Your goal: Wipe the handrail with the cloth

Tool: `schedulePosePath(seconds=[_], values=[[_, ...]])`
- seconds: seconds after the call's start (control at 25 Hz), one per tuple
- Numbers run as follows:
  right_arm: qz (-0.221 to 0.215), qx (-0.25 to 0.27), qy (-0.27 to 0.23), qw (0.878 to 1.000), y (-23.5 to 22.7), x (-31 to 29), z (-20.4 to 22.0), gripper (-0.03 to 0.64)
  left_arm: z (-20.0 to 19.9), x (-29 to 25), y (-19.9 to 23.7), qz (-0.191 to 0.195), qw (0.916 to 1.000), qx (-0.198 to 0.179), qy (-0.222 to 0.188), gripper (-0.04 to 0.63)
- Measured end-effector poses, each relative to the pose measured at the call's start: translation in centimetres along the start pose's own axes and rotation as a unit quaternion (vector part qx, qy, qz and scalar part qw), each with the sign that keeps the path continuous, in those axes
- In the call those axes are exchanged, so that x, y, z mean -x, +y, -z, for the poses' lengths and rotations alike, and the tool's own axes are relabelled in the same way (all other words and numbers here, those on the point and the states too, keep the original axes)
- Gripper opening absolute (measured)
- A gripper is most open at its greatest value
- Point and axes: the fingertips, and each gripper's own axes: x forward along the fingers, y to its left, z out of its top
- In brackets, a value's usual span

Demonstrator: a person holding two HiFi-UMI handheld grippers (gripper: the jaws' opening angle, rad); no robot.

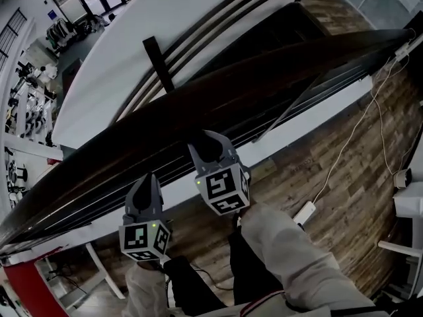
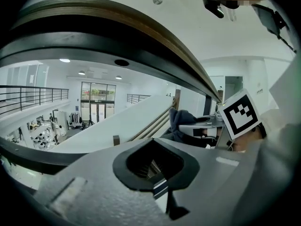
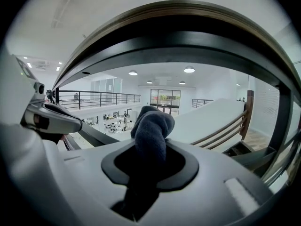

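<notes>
One dark grey cloth (image 3: 151, 128) was bunched between the jaws of my right gripper (image 1: 210, 149), which were clamped on it, the wad sticking up past the tips. It sat just under the dark wooden handrail (image 1: 277, 71), which arched close above it; I could not tell whether the two touched. My left gripper (image 1: 147, 189) hovered beside the right one, jaws together with nothing between them, its tip at the rail's near edge. Beyond the rail a staircase (image 1: 264, 28) dropped away. Near my legs, a white power strip (image 1: 304, 213) lay on the wooden floor (image 1: 357, 150), a white cable (image 1: 377, 111) trailing from it.
</notes>
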Motion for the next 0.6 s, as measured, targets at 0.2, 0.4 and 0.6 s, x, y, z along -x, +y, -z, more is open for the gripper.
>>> schedulePosePath(seconds=[0.2, 0.4, 0.6], values=[[0.009, 0.004, -0.004, 1.0, -3.8, 0.8, 0.6, 0.091, -0.2, -2.6, -3.5, 0.018, 0.9998, -0.006, -0.004, 0.003], [0.012, 0.001, -0.005, 1.0, -7.8, 1.5, 1.4, 0.091, -0.5, -5.5, -7.5, 0.031, 0.9994, -0.016, 0.001, 0.003], [0.012, 0.002, -0.001, 1.0, -11.4, 2.2, 1.7, 0.091, -1.7, -7.3, -10.8, 0.036, 0.9991, -0.022, 0.004, 0.003]])
